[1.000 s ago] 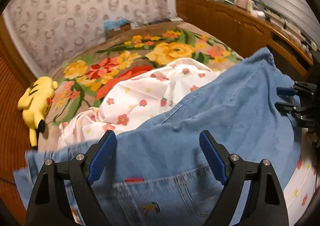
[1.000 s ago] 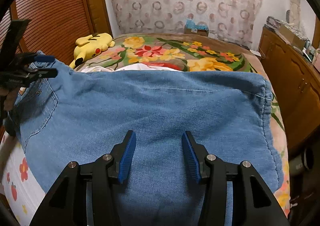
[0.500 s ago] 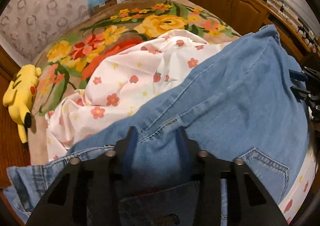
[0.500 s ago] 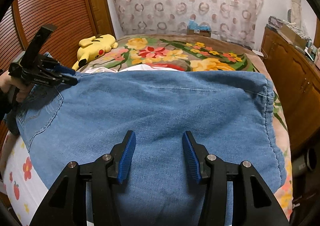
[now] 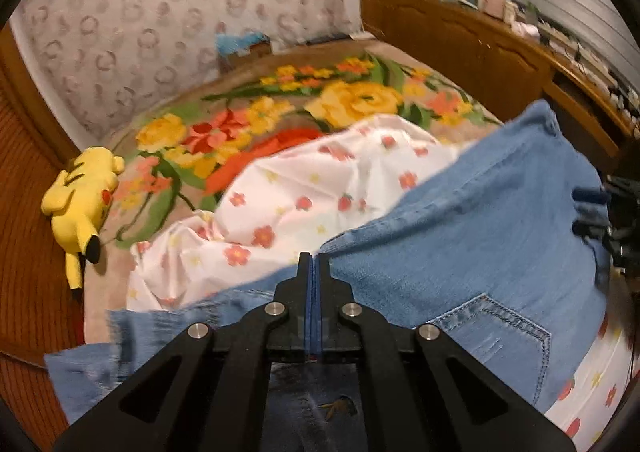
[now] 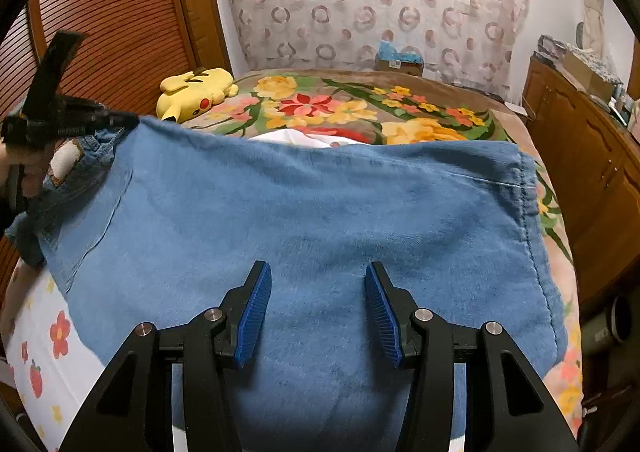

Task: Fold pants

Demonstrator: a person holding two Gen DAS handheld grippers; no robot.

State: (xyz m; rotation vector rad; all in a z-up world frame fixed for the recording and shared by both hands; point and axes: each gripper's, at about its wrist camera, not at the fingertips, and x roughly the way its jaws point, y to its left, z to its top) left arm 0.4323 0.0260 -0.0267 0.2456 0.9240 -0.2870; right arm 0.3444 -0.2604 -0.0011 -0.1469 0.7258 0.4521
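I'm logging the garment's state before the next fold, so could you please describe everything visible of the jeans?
The jeans are light-blue denim, spread wide across the white flowered sheet on the bed. A stitched back pocket and a side seam show in the left wrist view; a stitched edge runs down the right side in the right wrist view. The left tool is shut on the fabric's far edge, pinching it. The right tool hangs open over the middle; whether it touches is unclear.

Bed, floral blanket; on it: white sheet, yellow plush, jeans.

pants on sheet | plush toy behind, left
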